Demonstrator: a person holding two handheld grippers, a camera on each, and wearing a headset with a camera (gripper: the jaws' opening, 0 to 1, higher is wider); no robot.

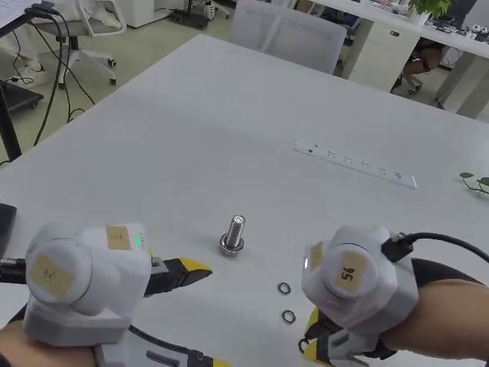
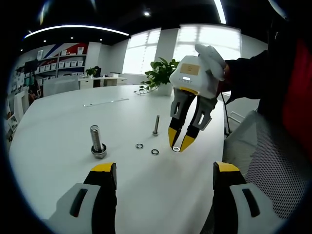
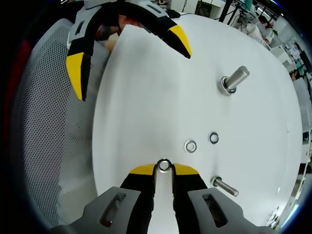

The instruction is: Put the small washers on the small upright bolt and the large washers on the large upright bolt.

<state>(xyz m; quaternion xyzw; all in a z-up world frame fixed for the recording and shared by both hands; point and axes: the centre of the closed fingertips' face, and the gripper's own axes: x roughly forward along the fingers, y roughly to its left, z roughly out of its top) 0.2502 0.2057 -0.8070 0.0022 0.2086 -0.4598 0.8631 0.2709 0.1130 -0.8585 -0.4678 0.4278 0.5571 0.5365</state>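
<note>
right gripper point(image 3: 164, 170) pinching washer point(image 3: 164, 165), head view hides its tips

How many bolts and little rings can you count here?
Bolts: 2, the large bolt and the small bolt.
Small washers: 3, one loose washer, a second loose washer, and the held washer in the right gripper.
Total: 5.

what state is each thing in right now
left gripper: open, holding nothing
right gripper: shut on a washer
held washer: pinched at the right gripper's tips
two loose washers: lying flat on the table, apart from each other
large bolt: standing upright
small bolt: standing upright
</note>
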